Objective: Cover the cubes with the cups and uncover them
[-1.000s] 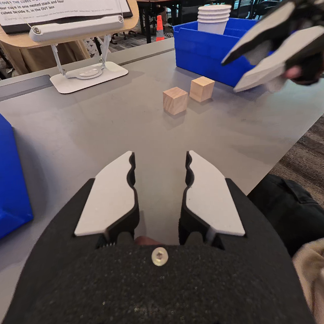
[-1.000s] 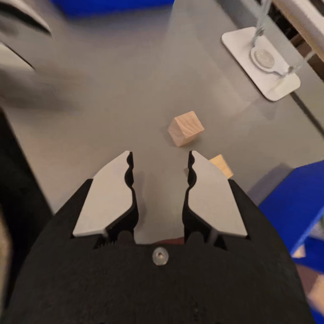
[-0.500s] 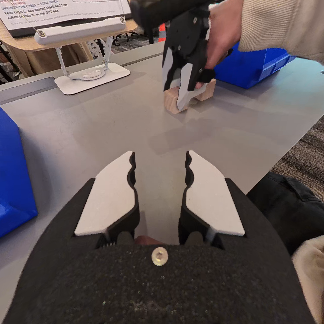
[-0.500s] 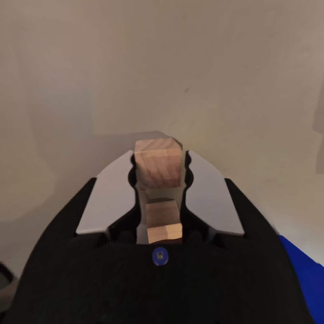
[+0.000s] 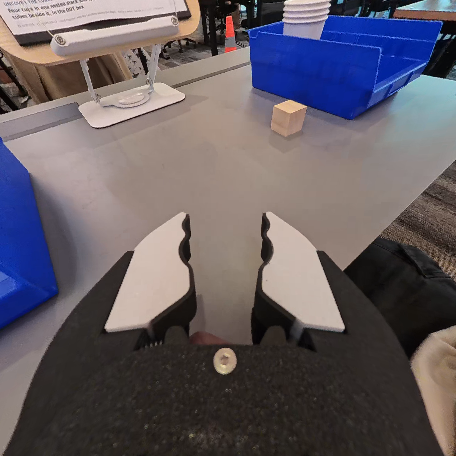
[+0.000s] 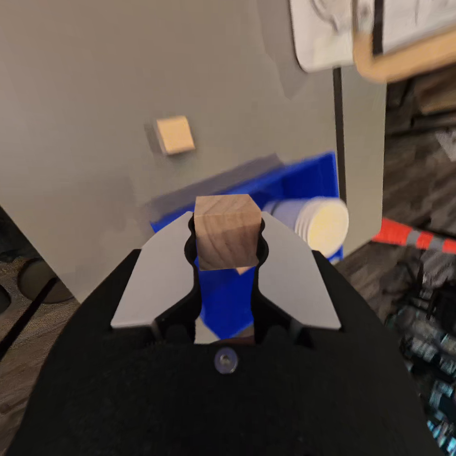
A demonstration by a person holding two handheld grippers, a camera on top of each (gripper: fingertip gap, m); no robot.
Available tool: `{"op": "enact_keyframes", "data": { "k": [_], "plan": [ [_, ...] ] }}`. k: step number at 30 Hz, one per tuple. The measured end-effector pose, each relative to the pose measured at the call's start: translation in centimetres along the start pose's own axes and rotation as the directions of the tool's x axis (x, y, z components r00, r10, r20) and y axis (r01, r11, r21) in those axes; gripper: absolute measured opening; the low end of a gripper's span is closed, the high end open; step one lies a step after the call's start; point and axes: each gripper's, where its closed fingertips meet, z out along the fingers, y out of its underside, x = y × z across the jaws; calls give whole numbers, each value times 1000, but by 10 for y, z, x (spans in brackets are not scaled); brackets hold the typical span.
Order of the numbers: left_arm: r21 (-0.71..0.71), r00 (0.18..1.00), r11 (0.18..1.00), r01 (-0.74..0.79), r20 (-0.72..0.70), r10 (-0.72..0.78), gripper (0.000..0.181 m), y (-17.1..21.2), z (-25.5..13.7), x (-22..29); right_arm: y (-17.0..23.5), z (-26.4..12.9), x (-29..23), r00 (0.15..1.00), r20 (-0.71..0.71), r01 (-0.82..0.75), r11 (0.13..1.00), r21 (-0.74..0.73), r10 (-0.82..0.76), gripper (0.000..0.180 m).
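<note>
My left hand-held gripper (image 5: 225, 243) hangs low over the near part of the grey table (image 5: 222, 172), its white fingers (image 5: 158, 274) spread apart with nothing between them, only bare tabletop showing in the gap. My right hand-held gripper (image 6: 227, 237) is clamped on a wooden cube (image 6: 227, 233), the block pinched at its two sides by the notched fingertips and held up in the air, looking down on the scene from above; that view is somewhat blurred. Directly beneath the held cube lies the blue bin (image 6: 229, 303), and a small pale corner of something wooden peeks out just under the cube inside it, though I cannot tell what it is. To my left, at the table's near edge, a second blue bin (image 5: 22, 246) cuts into the left wrist view. Farther out on the table, a second wooden cube (image 5: 288, 118) sits alone on the surface, just in front of the long wall of the blue bin (image 5: 320, 71) but apart from it; from above it shows as a pale square (image 6: 175, 134) on the grey. Inside that bin, at its far end, stands a nested stack of white cups (image 5: 306, 18), seen from the right wrist view as a stack pointing its bottoms toward the camera (image 6: 318, 224). Off to the far left stands a white stand (image 5: 130, 101) carrying a wooden board with a printed sheet (image 5: 98, 17). Beyond the table, an orange cone (image 5: 230, 33) stands on the floor.
</note>
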Motion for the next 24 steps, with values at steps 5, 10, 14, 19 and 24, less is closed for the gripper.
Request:
{"op": "enact_keyframes", "data": {
  "k": [5, 10, 14, 19, 24],
  "plan": [
    [-3, 999, 1000, -31, -13, 31, 55, -4, 5, 8, 116, 30, 12, 880, 55, -461, 877, -132, 471, 46],
    [-18, 998, 999, -29, -53, 28, 55, -2, 13, 20, 169, 89, -5, 641, 9, -741, 623, -251, 767, 46],
    [-25, 997, 998, -59, -58, 58, 56, 0, 16, 24, 175, 109, -14, 516, -56, -822, 475, -314, 855, 46],
    [-23, 996, 997, -72, -61, 71, 56, 0, 14, 24, 190, 130, -20, 426, -143, -862, 353, -363, 893, 46],
    [-24, 995, 996, -88, -45, 87, 57, 0, 12, 20, 191, 137, -23, 374, -105, -879, 315, -357, 922, 59]
  ]
}}
